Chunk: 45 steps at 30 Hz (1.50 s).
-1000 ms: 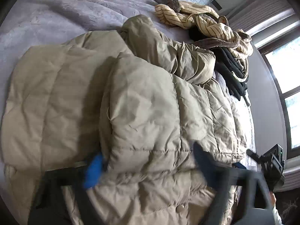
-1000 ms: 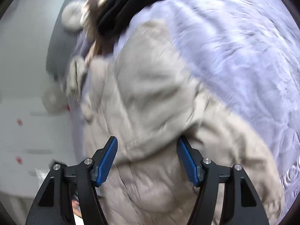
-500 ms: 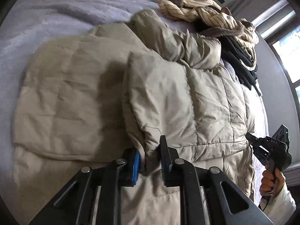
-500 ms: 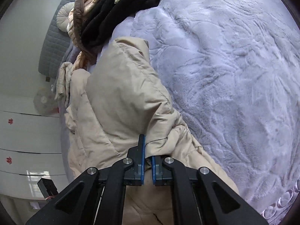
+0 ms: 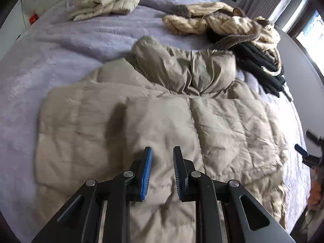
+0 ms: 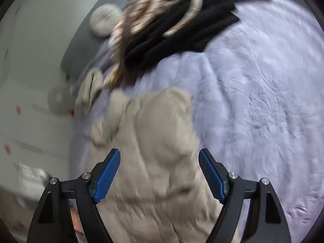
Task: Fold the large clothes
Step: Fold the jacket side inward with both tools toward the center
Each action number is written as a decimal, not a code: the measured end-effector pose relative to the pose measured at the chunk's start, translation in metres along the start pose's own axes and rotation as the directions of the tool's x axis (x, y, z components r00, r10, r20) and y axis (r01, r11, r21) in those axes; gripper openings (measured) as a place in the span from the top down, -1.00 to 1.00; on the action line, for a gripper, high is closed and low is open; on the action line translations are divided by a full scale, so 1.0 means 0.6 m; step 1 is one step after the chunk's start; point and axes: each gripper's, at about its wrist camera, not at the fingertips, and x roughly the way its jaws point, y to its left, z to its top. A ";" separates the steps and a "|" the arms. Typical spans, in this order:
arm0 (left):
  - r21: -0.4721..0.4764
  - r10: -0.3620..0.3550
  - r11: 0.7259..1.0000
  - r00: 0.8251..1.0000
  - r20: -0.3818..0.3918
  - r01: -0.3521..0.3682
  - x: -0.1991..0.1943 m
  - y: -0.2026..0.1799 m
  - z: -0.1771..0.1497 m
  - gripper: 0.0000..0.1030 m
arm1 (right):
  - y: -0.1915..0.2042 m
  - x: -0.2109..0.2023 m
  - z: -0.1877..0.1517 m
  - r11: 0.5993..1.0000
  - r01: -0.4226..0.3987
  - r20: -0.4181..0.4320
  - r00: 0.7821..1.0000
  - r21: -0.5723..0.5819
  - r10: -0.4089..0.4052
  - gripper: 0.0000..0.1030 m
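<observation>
Puffy tan coat (image 5: 162, 121) lies flat on purple bed (image 5: 70, 40). Left gripper (image 5: 162, 170) nearly closed, holds nothing; right gripper (image 6: 160, 174) just opened wide, empty. Next: grab 2 near corners, fold w/ both evenly.

I'm seeing the tan puffer coat (image 5: 162, 121) showing as quilted, matt, crinkled cloth. The lilac bedspread (image 5: 70, 40) is looking plush and fuzzy. At one o'clock, a ribbed black knit (image 5: 261, 68) is lying dull.
</observation>
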 end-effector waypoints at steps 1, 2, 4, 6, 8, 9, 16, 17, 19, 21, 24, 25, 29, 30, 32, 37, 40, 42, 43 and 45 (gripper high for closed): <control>-0.002 0.023 1.000 1.000 -0.011 -0.023 0.016 -0.005 0.000 0.57 | -0.021 0.015 0.013 0.997 -0.022 -0.006 1.000 0.069 0.023 -0.55; -0.004 0.043 0.999 0.999 -0.026 -0.043 0.032 -0.002 -0.003 0.57 | -0.037 0.033 0.024 0.991 -0.046 -0.014 0.999 0.129 0.048 -0.45; -0.010 0.053 0.999 0.998 -0.031 -0.053 0.042 0.004 -0.008 0.57 | -0.071 0.077 0.041 0.960 -0.120 -0.044 0.990 0.254 0.135 -0.37; -0.021 0.061 0.998 0.998 -0.034 -0.062 0.045 0.012 -0.011 0.57 | -0.090 0.123 0.047 0.917 -0.171 -0.084 0.973 0.359 0.214 0.24; -0.027 0.076 0.997 0.996 -0.040 -0.078 0.045 0.017 -0.010 0.57 | -0.079 0.143 0.044 0.915 -0.193 -0.103 0.964 0.355 0.243 0.58; -0.028 0.081 0.996 0.996 -0.041 -0.082 0.046 0.017 -0.007 0.57 | -0.052 0.137 0.050 0.952 -0.169 -0.098 0.975 0.255 0.199 0.64; 0.003 0.097 0.995 0.995 -0.037 -0.097 0.073 0.000 0.003 0.57 | -0.051 0.142 0.066 0.991 0.130 -0.107 0.986 0.019 -0.127 0.68; 0.007 0.102 0.995 0.994 -0.036 -0.102 0.075 -0.001 0.002 0.57 | -0.061 0.142 0.068 0.991 0.128 -0.107 0.987 0.039 -0.123 0.66; 0.012 0.106 0.994 0.994 -0.035 -0.106 0.075 0.000 0.000 0.57 | -0.065 0.130 0.064 0.988 0.134 -0.088 0.988 0.080 -0.127 0.62; 0.009 0.102 0.995 0.994 -0.038 -0.102 0.076 0.001 0.000 0.57 | -0.053 0.109 0.059 0.984 0.166 -0.061 0.985 0.067 -0.162 0.62; 0.007 0.098 0.995 0.994 -0.048 -0.098 0.073 0.002 0.003 0.57 | -0.012 0.069 0.046 0.975 0.219 0.000 0.976 -0.032 -0.219 0.62; 0.006 0.100 0.995 0.994 -0.051 -0.100 0.070 0.002 0.005 0.57 | 0.001 0.059 0.040 0.972 0.224 0.016 0.975 -0.072 -0.223 0.62; -0.004 0.085 0.996 0.996 -0.006 -0.085 0.041 0.001 0.019 0.57 | 0.059 0.031 0.008 0.952 0.216 0.020 0.976 -0.216 -0.217 0.62; -0.010 0.080 0.997 0.997 0.011 -0.080 0.033 0.003 0.023 0.57 | 0.072 0.032 -0.003 0.945 0.207 0.004 0.977 -0.255 -0.213 0.62; -0.016 0.087 0.996 0.996 0.029 -0.087 0.029 0.008 0.034 0.57 | 0.081 0.035 -0.021 0.932 0.208 -0.017 0.975 -0.296 -0.223 0.62; -0.012 0.118 0.993 0.992 -0.036 -0.119 0.085 0.025 0.044 0.57 | 0.051 0.082 -0.054 0.894 0.290 -0.066 0.941 -0.342 -0.331 0.70; -0.001 0.112 0.994 0.993 -0.030 -0.112 0.103 0.026 0.041 0.57 | 0.012 0.113 -0.051 0.909 0.284 -0.082 0.943 -0.304 -0.322 0.88; 0.001 0.115 0.993 0.993 -0.025 -0.115 0.106 0.023 0.042 0.57 | 0.001 0.120 -0.048 0.917 0.282 -0.075 0.946 -0.284 -0.315 0.92; 0.003 0.117 0.993 0.993 -0.024 -0.117 0.107 0.023 0.043 0.57 | 0.000 0.123 -0.048 0.915 0.287 -0.071 0.945 -0.283 -0.319 0.92; 0.010 0.120 0.993 0.992 -0.023 -0.120 0.111 0.022 0.042 0.57 | 0.003 0.129 -0.051 0.901 0.305 -0.060 0.939 -0.308 -0.338 0.92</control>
